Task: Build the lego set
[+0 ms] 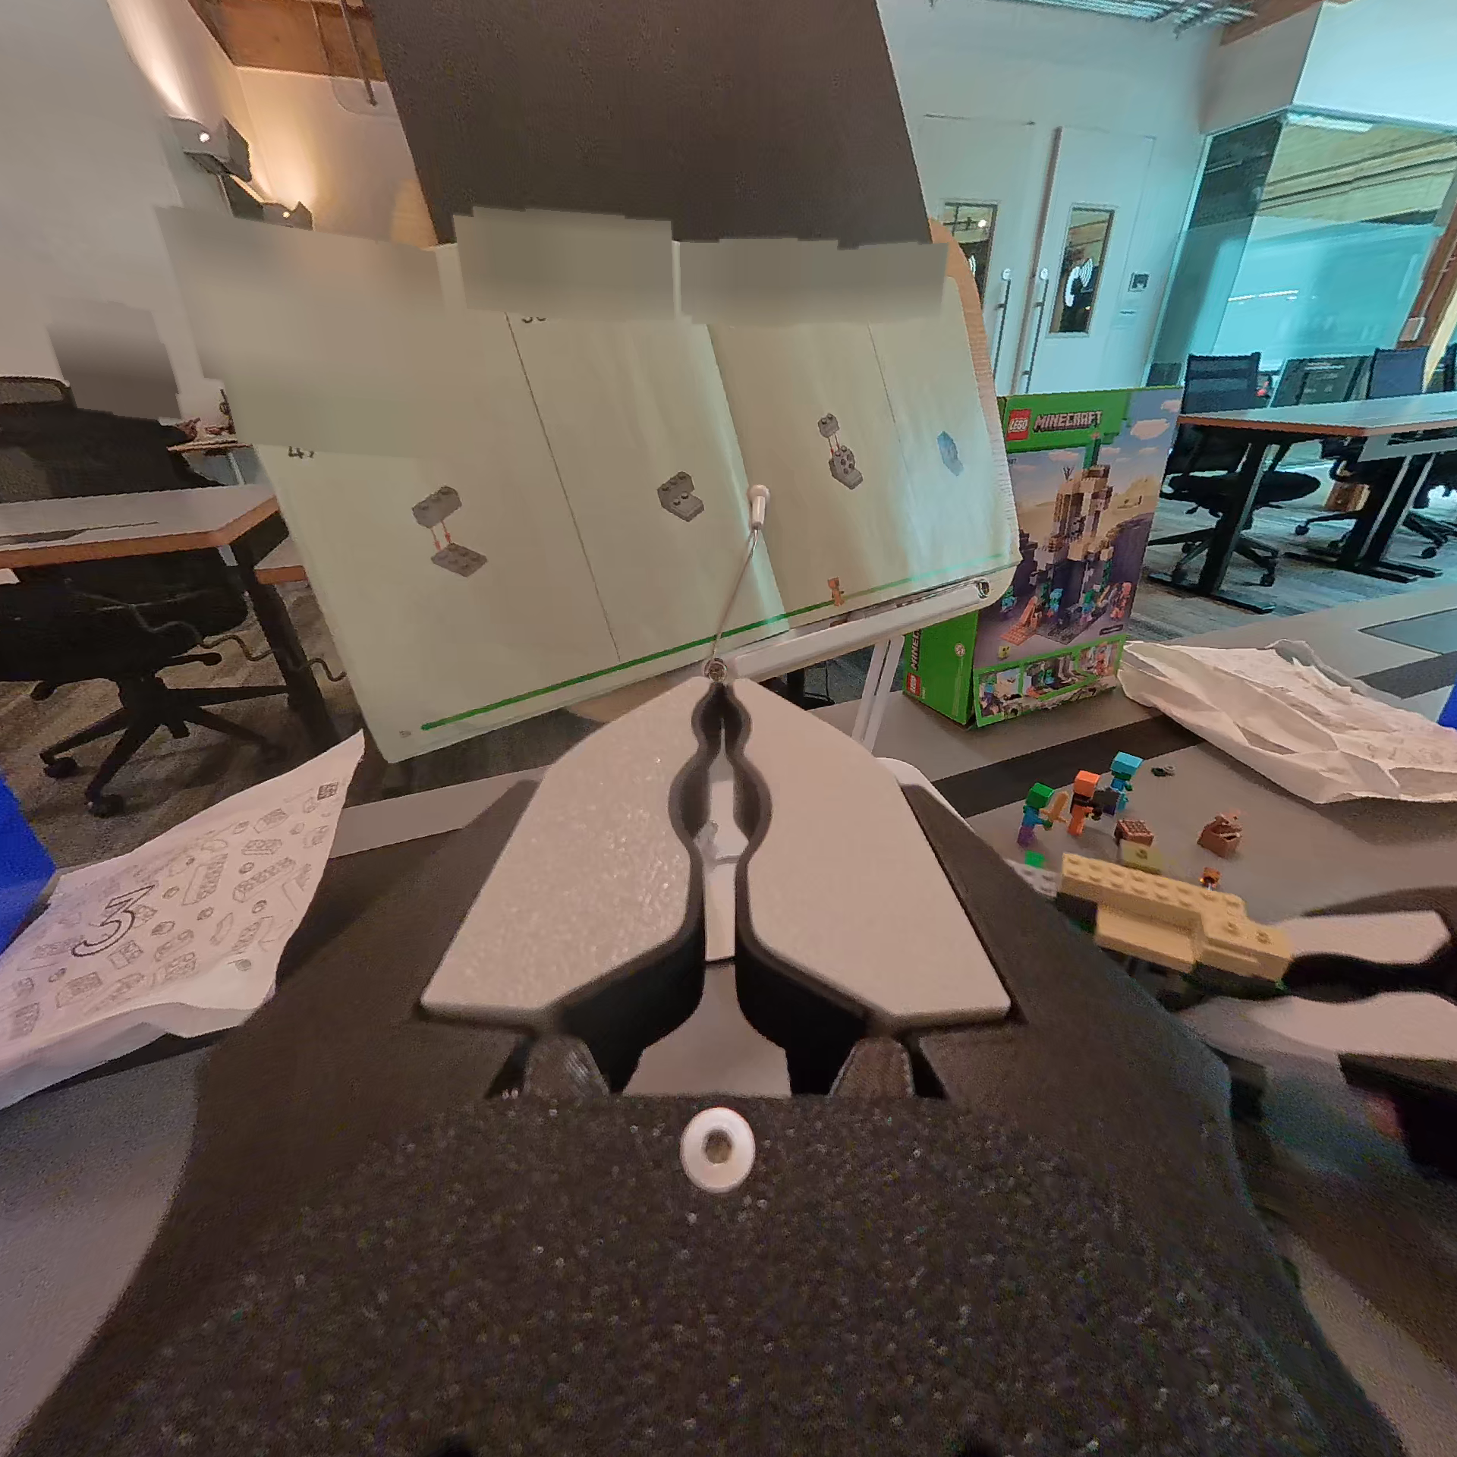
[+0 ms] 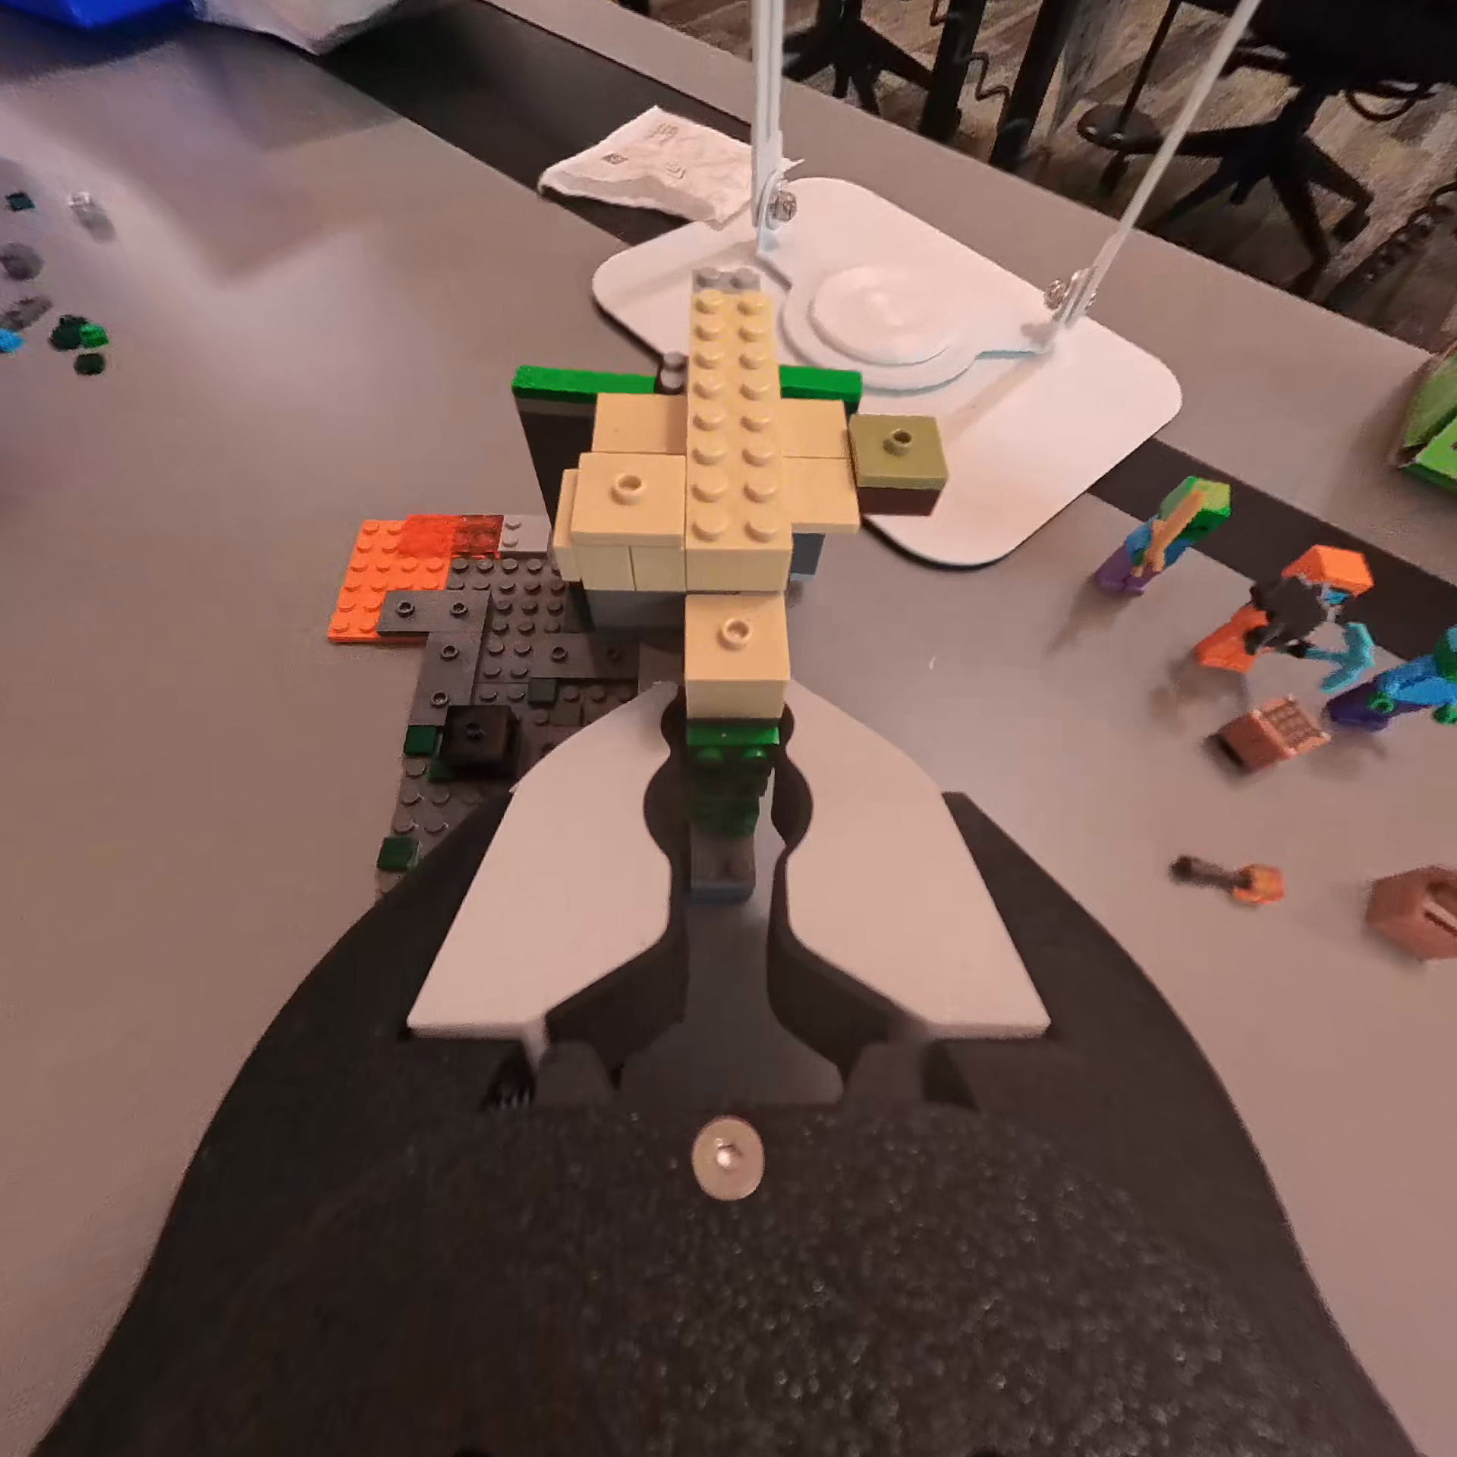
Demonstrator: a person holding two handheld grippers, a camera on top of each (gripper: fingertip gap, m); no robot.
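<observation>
Right tool point(image 2: 729, 702) clamps the tan build point(image 2: 733, 441) by its green-and-tan end, steadying it above the bench point(image 2: 985, 709). Left tool point(image 1: 721, 702) closed, empty, raised toward the instruction booklet point(image 1: 631, 504), likely checking the next step.

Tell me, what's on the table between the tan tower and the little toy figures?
Nothing. In the right wrist view, bare grey table runs from the tan tower to the toy figures.
</observation>
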